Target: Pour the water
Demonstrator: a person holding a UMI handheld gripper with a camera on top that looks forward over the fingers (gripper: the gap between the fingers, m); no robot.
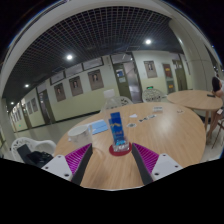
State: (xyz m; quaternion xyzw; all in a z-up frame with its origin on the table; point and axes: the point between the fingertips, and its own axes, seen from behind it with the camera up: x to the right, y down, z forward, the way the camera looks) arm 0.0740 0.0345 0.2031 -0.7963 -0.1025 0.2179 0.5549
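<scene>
- The room is a large hall with a grid ceiling (95,25) that carries round lamps, and a long wall (75,85) with framed pictures and doors.
- A big round wooden table (165,135) fills the lower middle of the view; the gripper is above its near part.
- A second round table (195,98) stands further back, toward the right side of the hall, well apart from the first one.
- A dark chair (35,155) is beside the big table on the left, near the left finger.
- The gripper (113,158) has its two fingers apart, with a wide gap between the magenta pads (78,157); nothing is pressed between them.
- A blue bottle (116,126) stands upright on the big table, just ahead of the fingers and about on the middle line between them.
- At the foot of the bottle there is a small red and white thing (120,147), perhaps a cup or a label; I cannot tell which.
- A white flat object (98,127) lies on the table just to the left of the bottle.
</scene>
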